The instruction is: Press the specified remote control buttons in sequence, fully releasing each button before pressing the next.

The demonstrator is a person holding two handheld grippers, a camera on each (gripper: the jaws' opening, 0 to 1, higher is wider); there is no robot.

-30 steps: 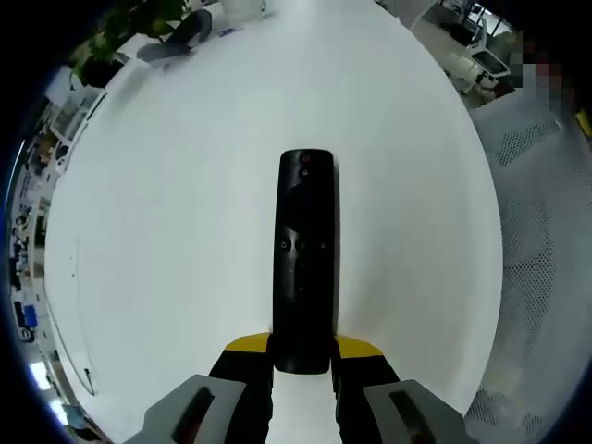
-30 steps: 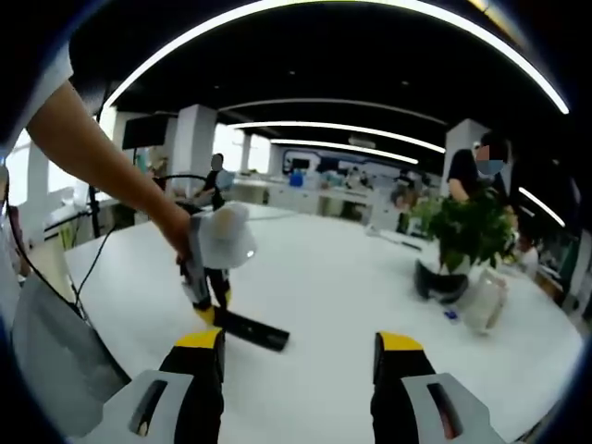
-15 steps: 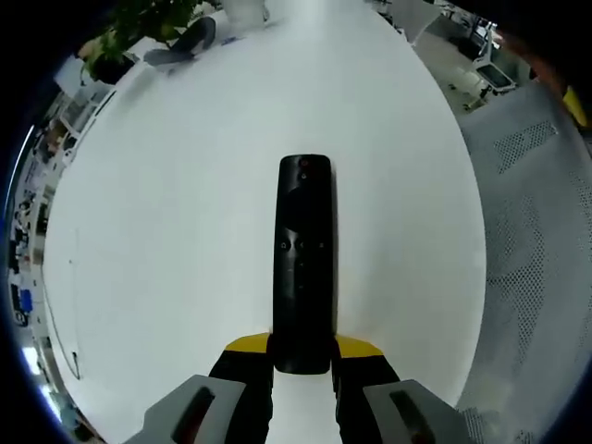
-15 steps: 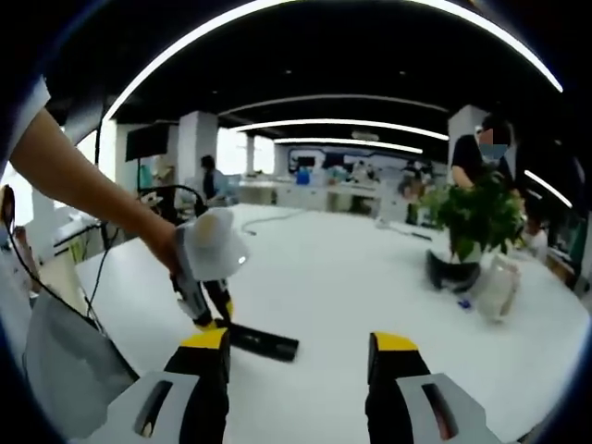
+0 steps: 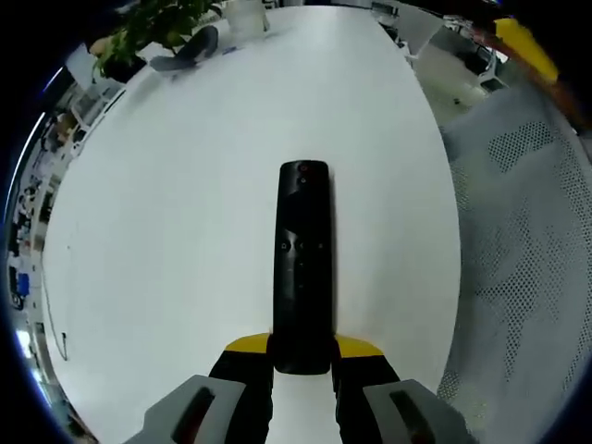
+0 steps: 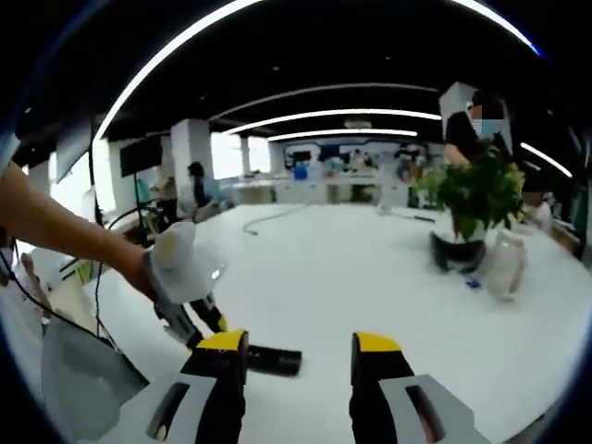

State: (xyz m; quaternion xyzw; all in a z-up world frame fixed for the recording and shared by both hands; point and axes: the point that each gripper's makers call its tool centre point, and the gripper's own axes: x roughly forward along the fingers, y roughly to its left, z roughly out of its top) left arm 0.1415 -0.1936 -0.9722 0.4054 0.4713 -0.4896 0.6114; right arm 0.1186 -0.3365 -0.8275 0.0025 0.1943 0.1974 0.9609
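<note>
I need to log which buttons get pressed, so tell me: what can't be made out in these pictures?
- Remote control, left gripper view: button markings too small to read; its near end is hidden between the left tongs.
- Remote control, right gripper view: partly hidden behind the right tongs; buttons not visible.
- Potted plant and white container, right gripper view: blurred, details unclear.

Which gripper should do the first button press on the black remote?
Right. The left gripper is shut on the slim black remote control, steadying it on the white table. The right gripper is open, empty, near the remote's far end.
</note>
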